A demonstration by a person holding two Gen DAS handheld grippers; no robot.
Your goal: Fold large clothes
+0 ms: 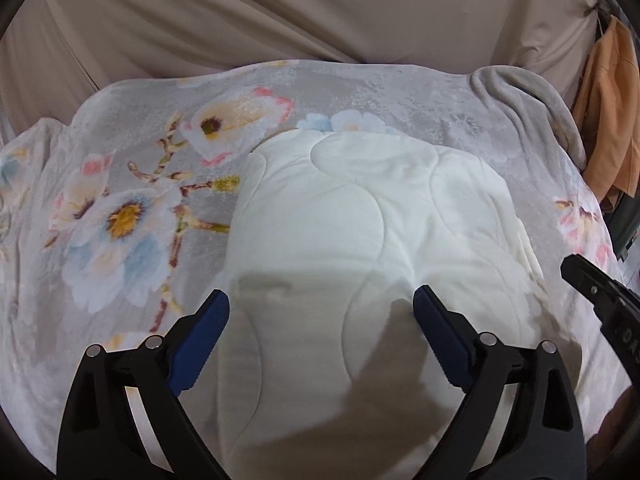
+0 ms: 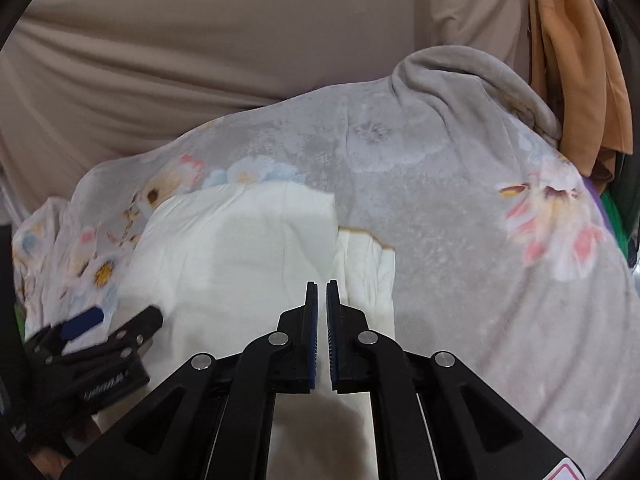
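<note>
A white quilted garment [image 1: 360, 216] lies folded in a thick stack on a grey floral blanket [image 1: 132, 184]. My left gripper [image 1: 322, 300] is open, its blue-padded fingers spread wide just above the stack's near part. It also shows in the right wrist view [image 2: 108, 322], at the stack's left side. My right gripper [image 2: 322, 286] is shut and empty, hovering over the right edge of the white garment [image 2: 240, 248], where layered folds show. Its black tip appears at the right in the left wrist view [image 1: 588, 280].
The floral blanket [image 2: 460, 208] covers the whole surface, bunched into a ridge at the far right [image 2: 460, 76]. A beige curtain [image 1: 280, 12] hangs behind. Orange clothing [image 2: 572, 60] hangs at the far right.
</note>
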